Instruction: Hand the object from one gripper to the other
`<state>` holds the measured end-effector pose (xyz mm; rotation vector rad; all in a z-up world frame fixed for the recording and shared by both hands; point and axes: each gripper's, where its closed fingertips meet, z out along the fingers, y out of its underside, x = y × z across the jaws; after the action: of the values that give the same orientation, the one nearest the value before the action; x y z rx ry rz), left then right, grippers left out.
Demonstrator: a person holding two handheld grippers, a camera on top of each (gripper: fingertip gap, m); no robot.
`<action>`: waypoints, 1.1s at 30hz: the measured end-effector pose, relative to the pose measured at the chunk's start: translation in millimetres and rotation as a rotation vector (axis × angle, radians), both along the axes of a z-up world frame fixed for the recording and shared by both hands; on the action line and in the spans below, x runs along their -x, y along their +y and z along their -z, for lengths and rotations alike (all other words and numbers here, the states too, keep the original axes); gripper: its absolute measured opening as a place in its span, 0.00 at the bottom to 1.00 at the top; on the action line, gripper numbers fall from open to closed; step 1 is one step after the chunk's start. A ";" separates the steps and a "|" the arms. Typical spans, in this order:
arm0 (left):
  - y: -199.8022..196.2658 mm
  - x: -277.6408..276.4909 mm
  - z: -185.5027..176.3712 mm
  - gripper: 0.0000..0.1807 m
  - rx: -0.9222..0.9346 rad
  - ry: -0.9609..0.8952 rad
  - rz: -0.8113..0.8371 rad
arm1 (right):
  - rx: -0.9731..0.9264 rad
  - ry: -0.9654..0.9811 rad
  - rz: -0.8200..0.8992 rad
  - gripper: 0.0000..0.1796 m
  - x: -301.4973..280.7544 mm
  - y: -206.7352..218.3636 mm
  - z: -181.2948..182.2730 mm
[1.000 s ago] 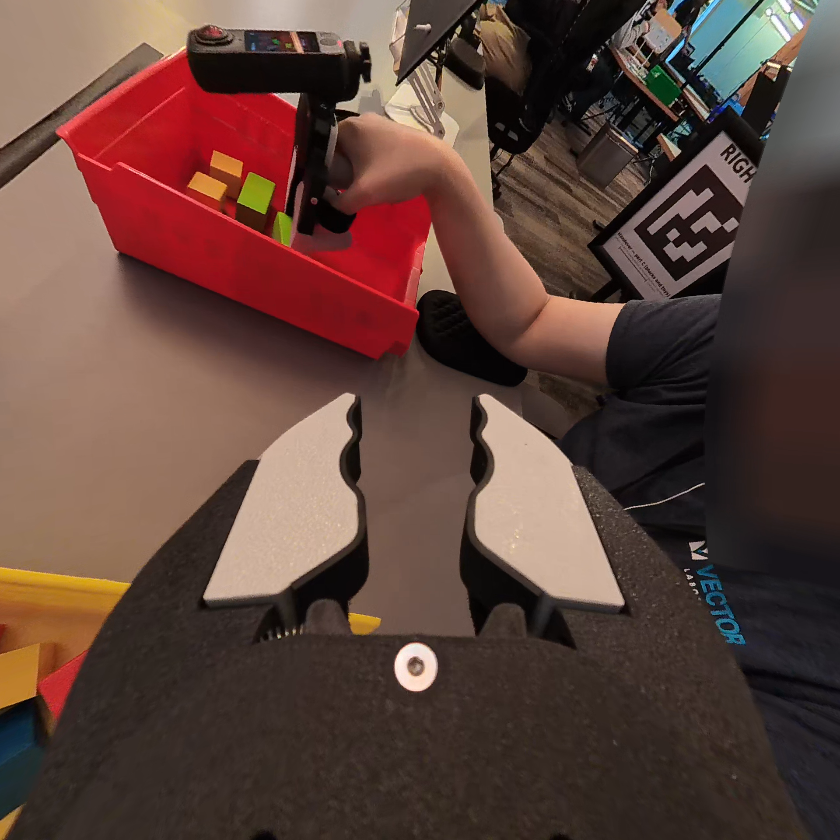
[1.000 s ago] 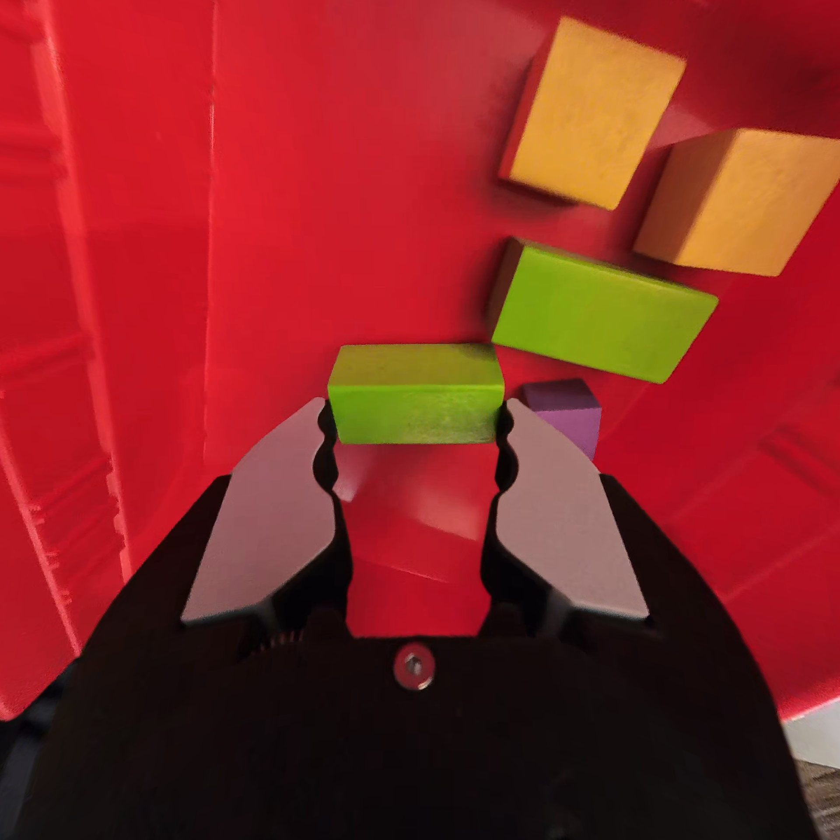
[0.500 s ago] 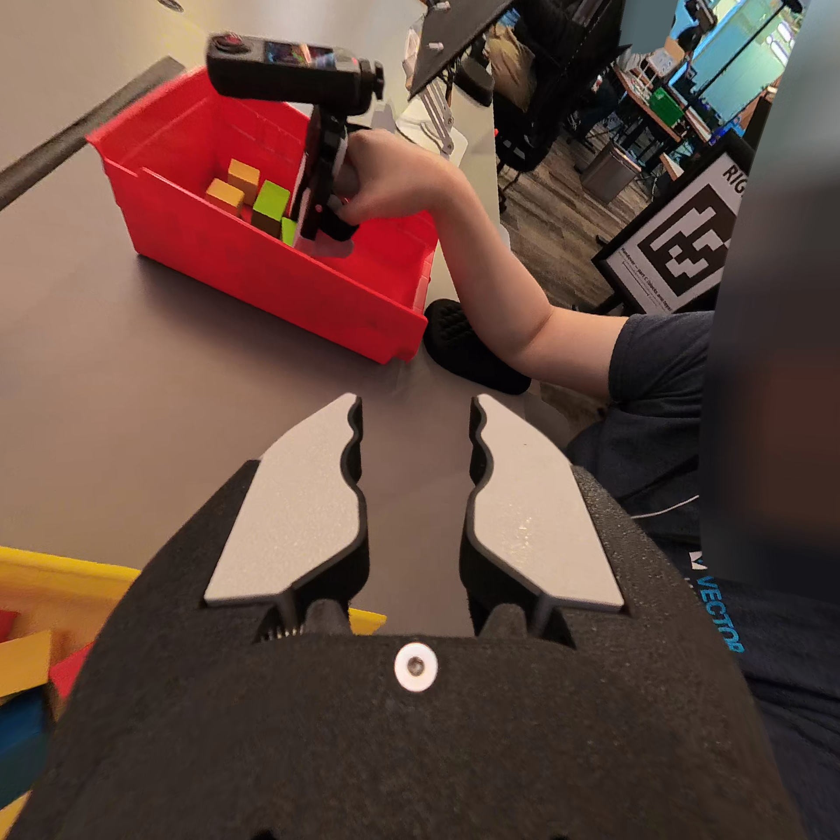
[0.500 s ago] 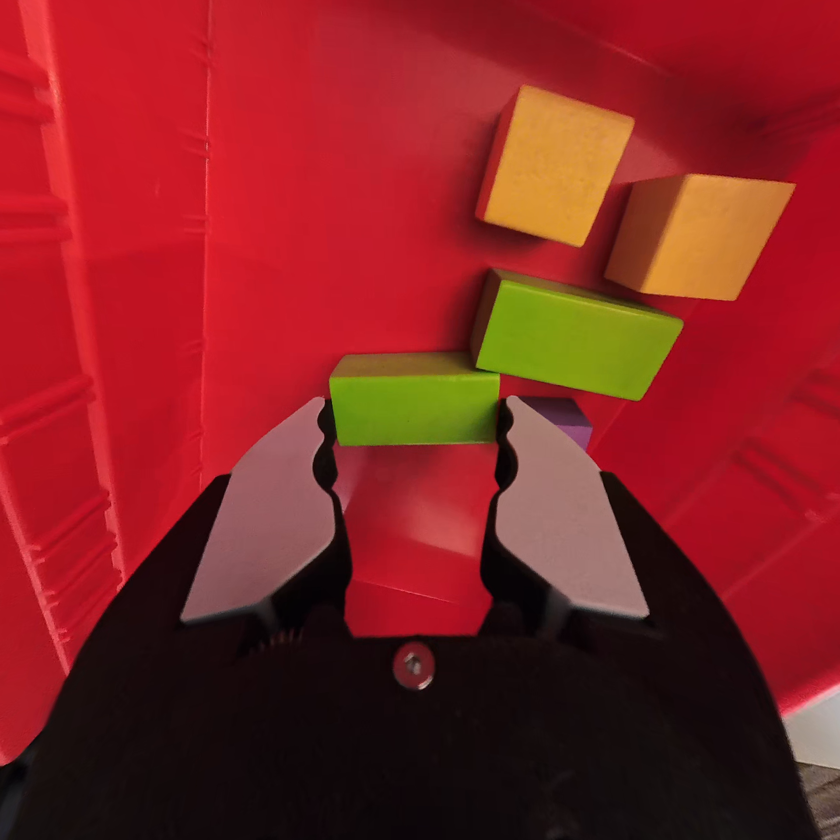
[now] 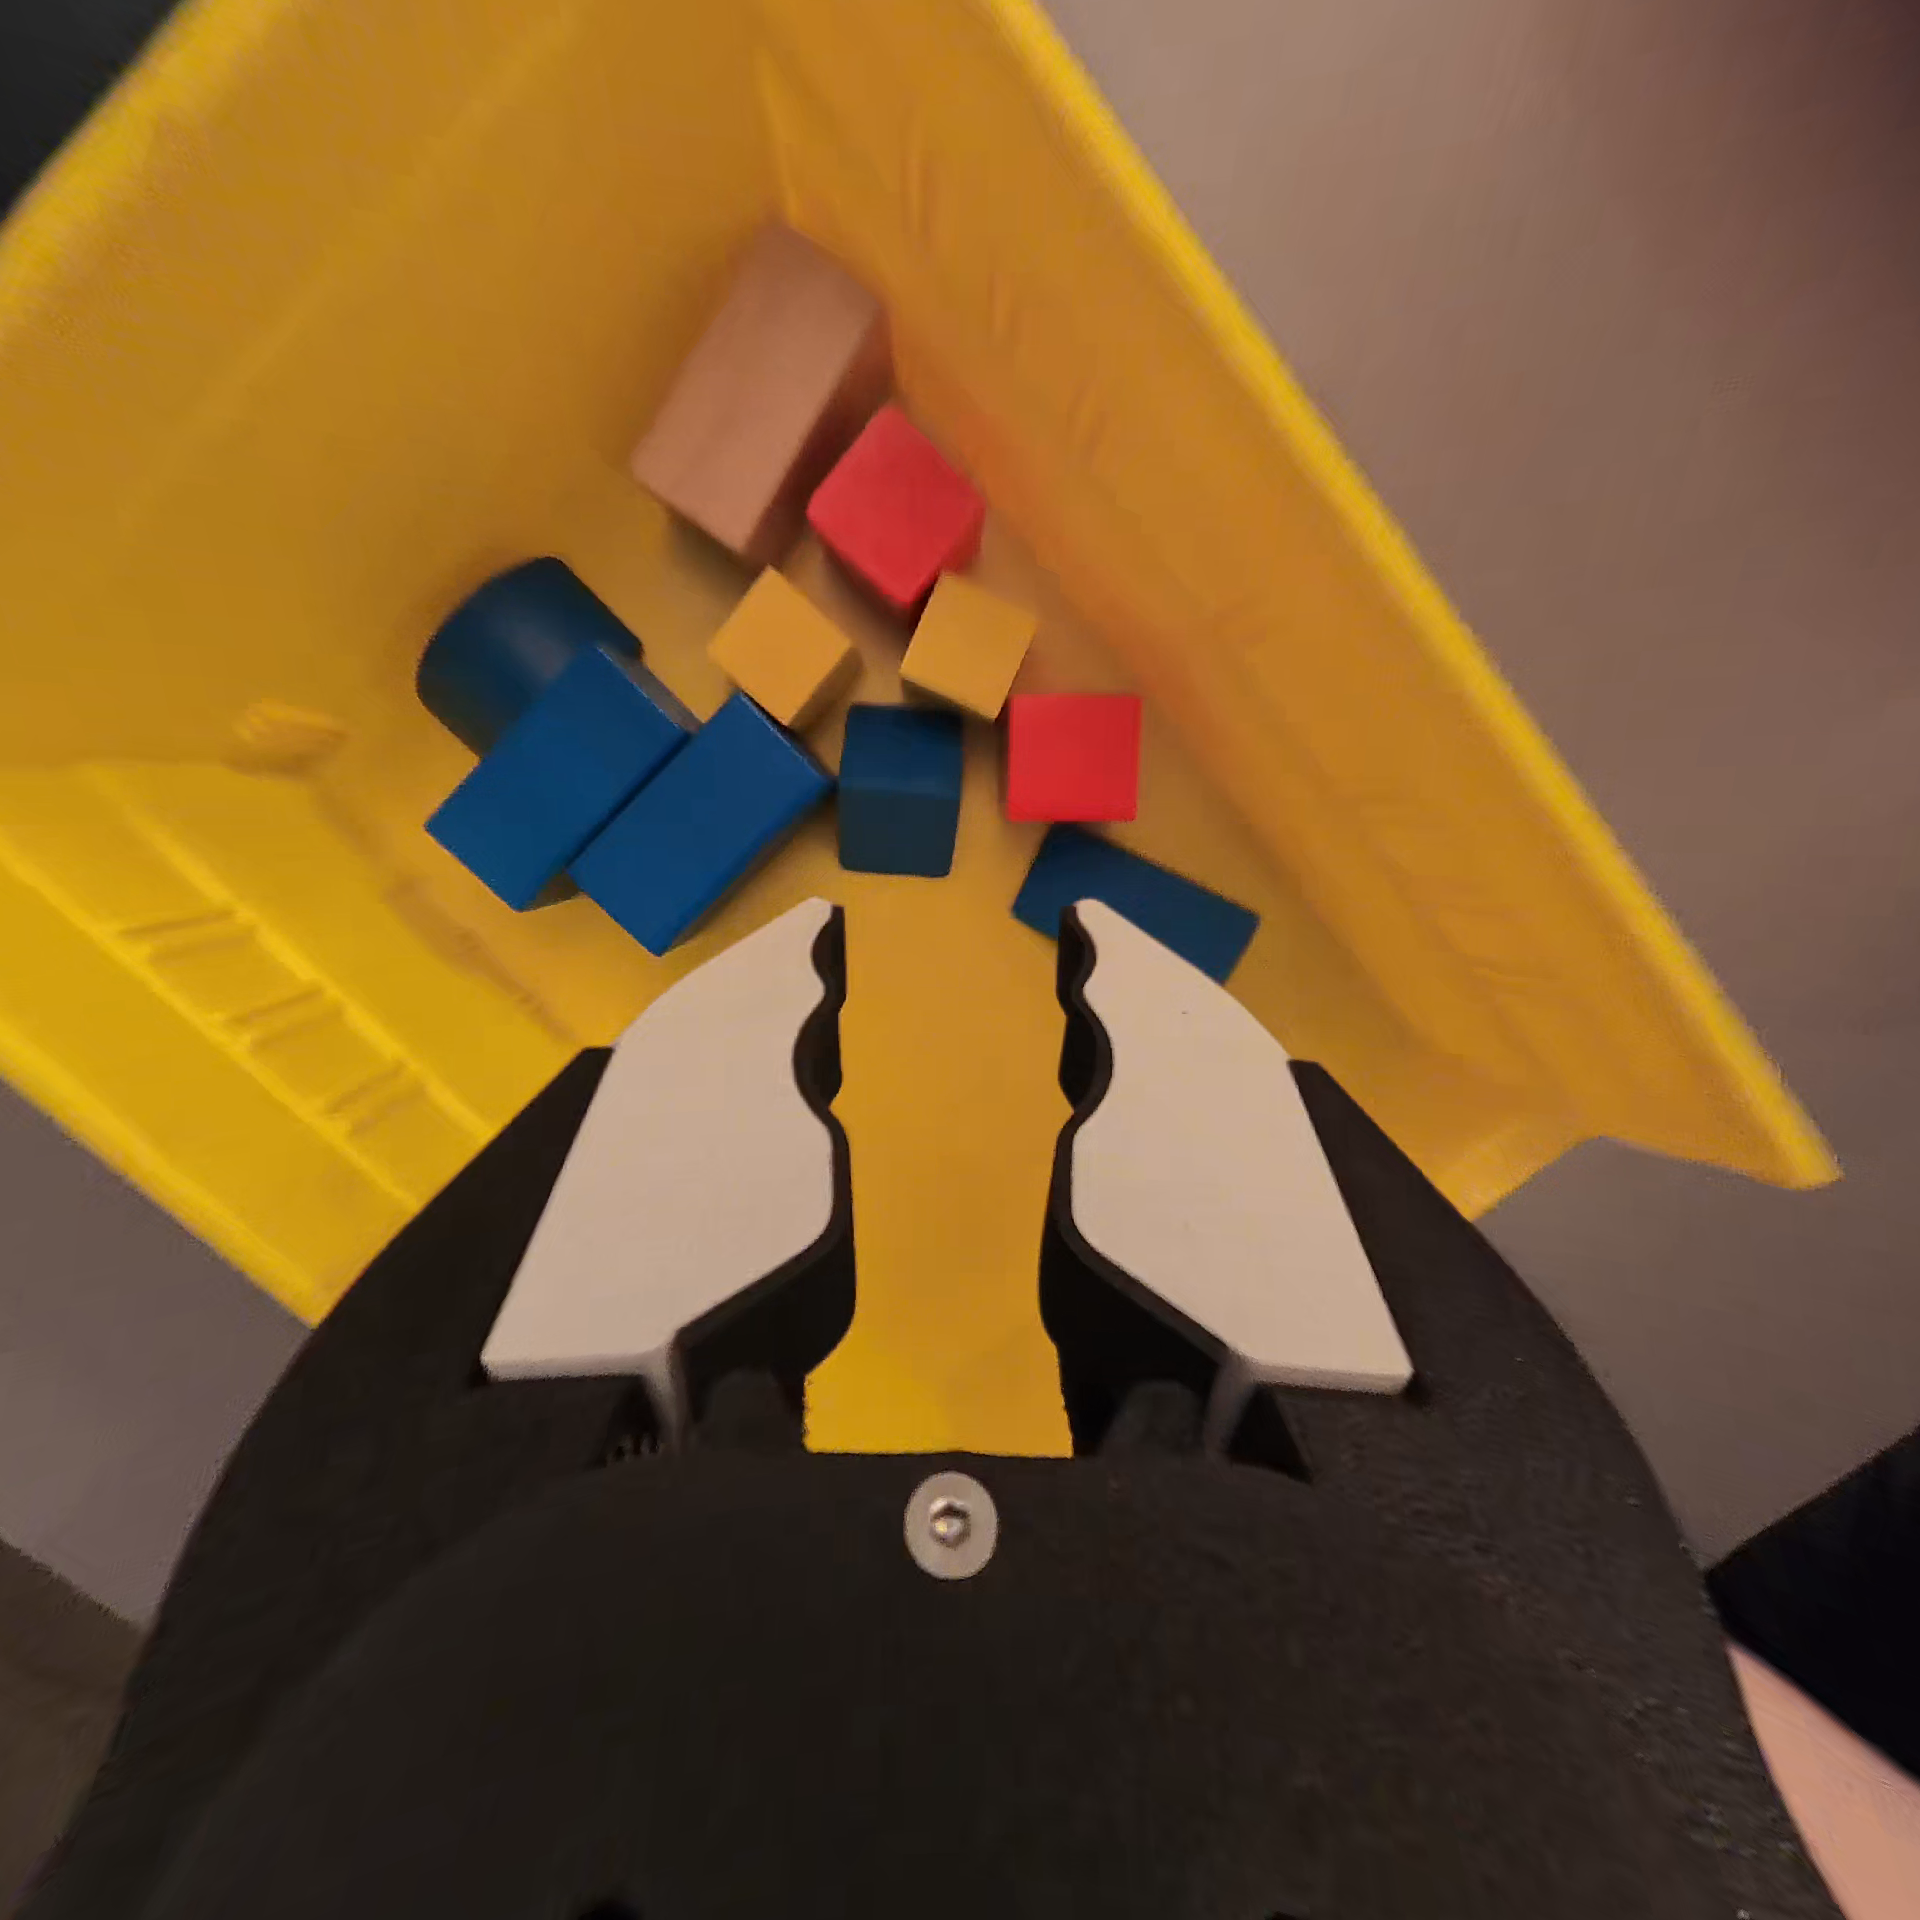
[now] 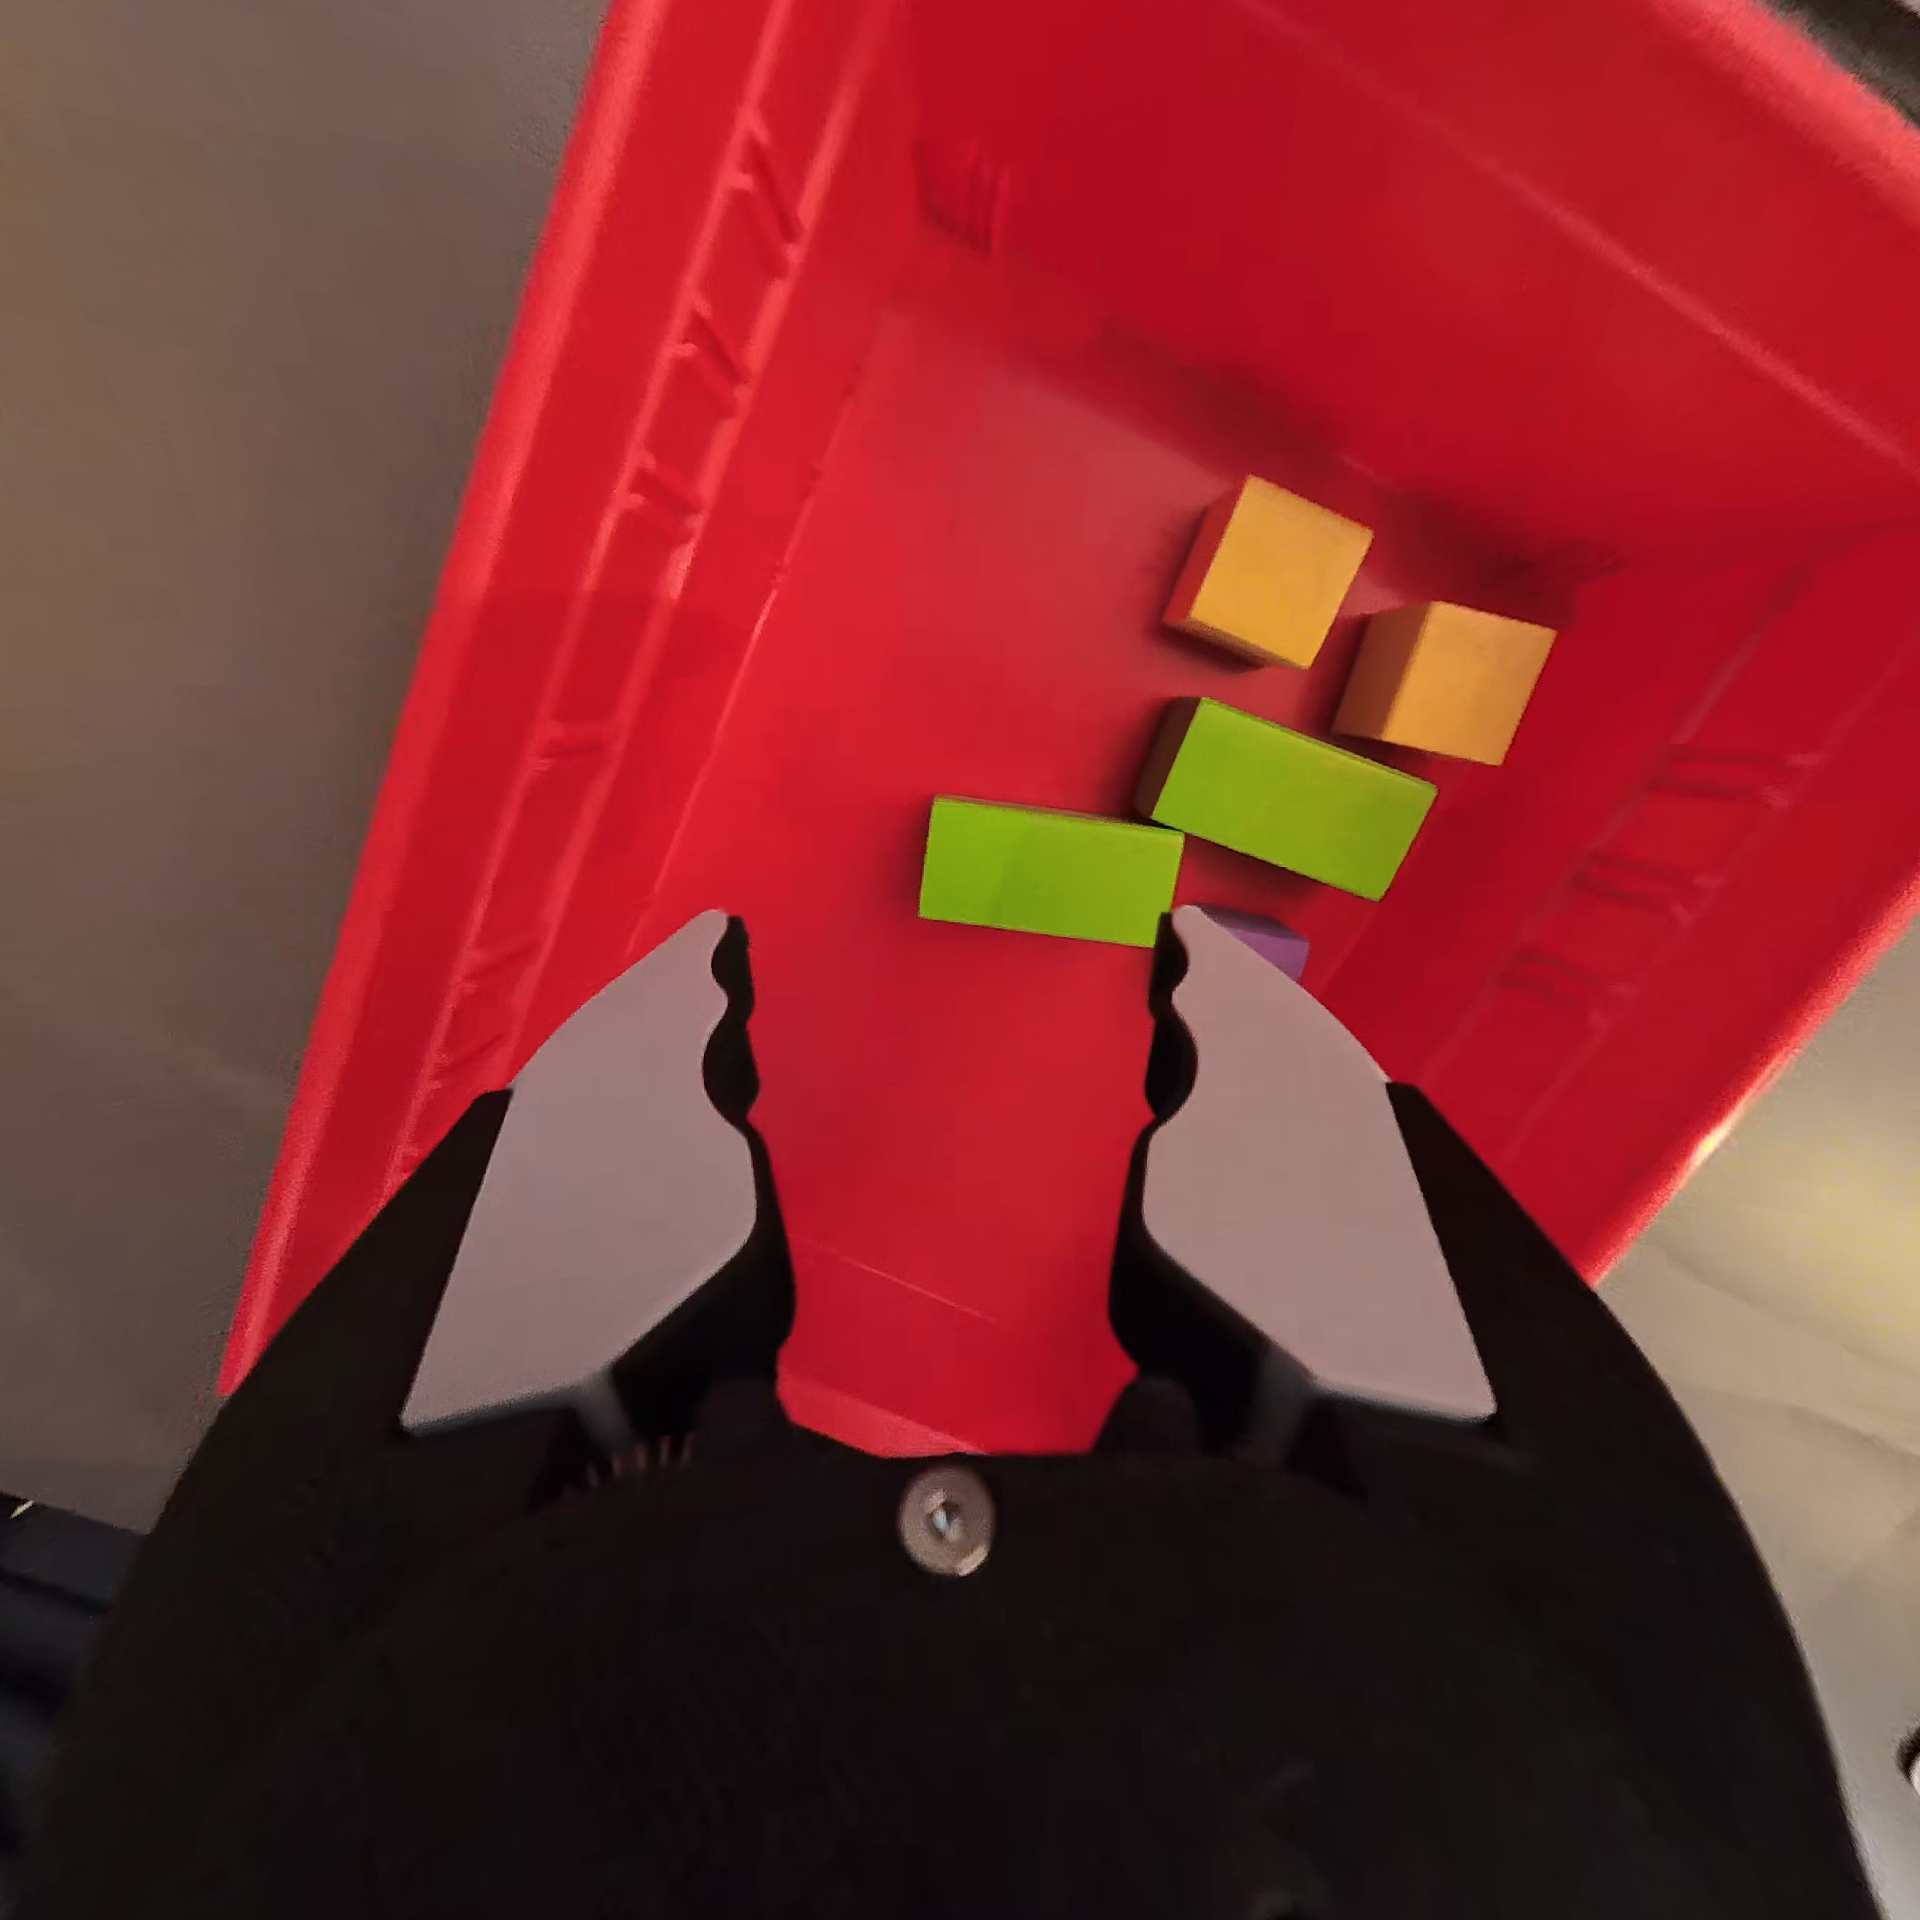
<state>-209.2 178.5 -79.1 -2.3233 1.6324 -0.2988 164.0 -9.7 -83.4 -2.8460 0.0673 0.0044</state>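
My left gripper (image 5: 948, 914) is open and empty above a yellow bin (image 5: 312, 416) that holds several wooden blocks: blue ones (image 5: 691, 821), two red cubes (image 5: 1072, 756), two yellow-orange cubes (image 5: 781, 644), a tan block (image 5: 764, 390) and a blue cylinder (image 5: 499, 634). A small dark blue block (image 5: 899, 788) lies just ahead of the fingertips. My right gripper (image 6: 948, 930) is open and empty above a red bin (image 6: 987, 520). A green block (image 6: 1049, 871) lies on the bin floor just beyond the fingertips, beside a second green block (image 6: 1288, 795).
The red bin also holds two orange cubes (image 6: 1268, 571) and a small purple block (image 6: 1262, 945) partly hidden behind my right fingertip. Both bins stand on a grey tabletop (image 5: 1610, 364). A dark sleeve (image 5: 1829, 1621) shows at the lower right of the left wrist view.
My right gripper opened, let go of the green block and rose away from the red bin's floor. My left gripper swung from facing the red bin to looking down into the yellow bin.
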 end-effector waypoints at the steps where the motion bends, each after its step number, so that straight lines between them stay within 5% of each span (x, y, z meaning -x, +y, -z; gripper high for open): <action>1: 2.7 2.3 9.6 0.21 -0.023 0.036 0.047 | -0.010 0.004 -0.009 0.42 2.4 -0.2 -3.2; 17: 11.8 3.7 67.9 0.26 -0.003 0.190 0.129 | -0.016 -0.008 -0.035 0.42 2.1 -5.5 -9.7; 33: 16.8 9.0 69.0 0.18 -0.034 0.223 0.141 | 0.022 -0.030 -0.055 0.40 2.3 -10.4 -6.5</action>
<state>-218.2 195.3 -148.1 -2.2884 1.8944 -0.0406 161.7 -20.1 -76.9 -2.8680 -0.0168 -0.0282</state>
